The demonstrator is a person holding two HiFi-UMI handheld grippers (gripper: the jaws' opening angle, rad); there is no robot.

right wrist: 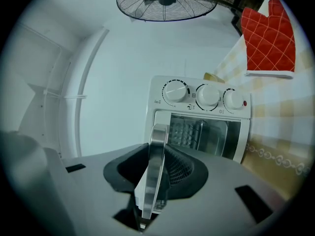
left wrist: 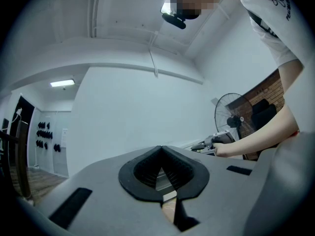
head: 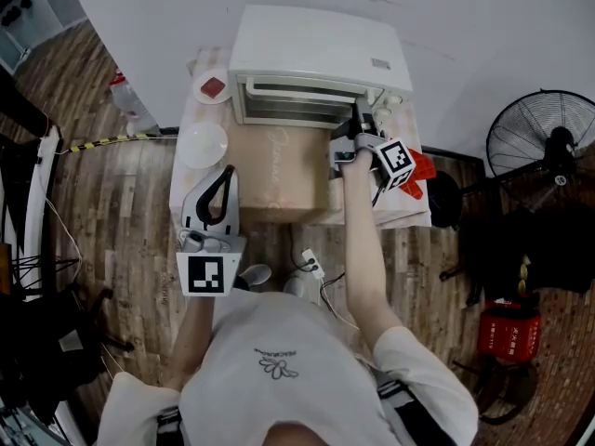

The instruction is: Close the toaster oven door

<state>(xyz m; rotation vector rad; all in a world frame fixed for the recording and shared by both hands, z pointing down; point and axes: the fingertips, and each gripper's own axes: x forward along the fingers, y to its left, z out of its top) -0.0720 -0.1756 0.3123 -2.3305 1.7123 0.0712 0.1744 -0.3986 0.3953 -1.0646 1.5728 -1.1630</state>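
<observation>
A white toaster oven [head: 316, 59] stands at the back of the table; the right gripper view shows its three knobs and glass door [right wrist: 204, 134]. My right gripper [head: 359, 119] reaches to the oven's front at its right end. Its jaws [right wrist: 156, 156] are shut on the door's silver handle bar [right wrist: 158, 134], which runs lengthwise between the pads. The door stands close to upright against the oven front. My left gripper [head: 226, 173] hovers over the table's near left part, pointing at the oven, shut with nothing in it [left wrist: 161, 150].
A white plate [head: 203, 144] and a small dish with something red [head: 213, 88] lie left of the oven. A red oven mitt [right wrist: 268, 41] lies on the checked cloth at the right. A floor fan [head: 544, 142] stands right of the table.
</observation>
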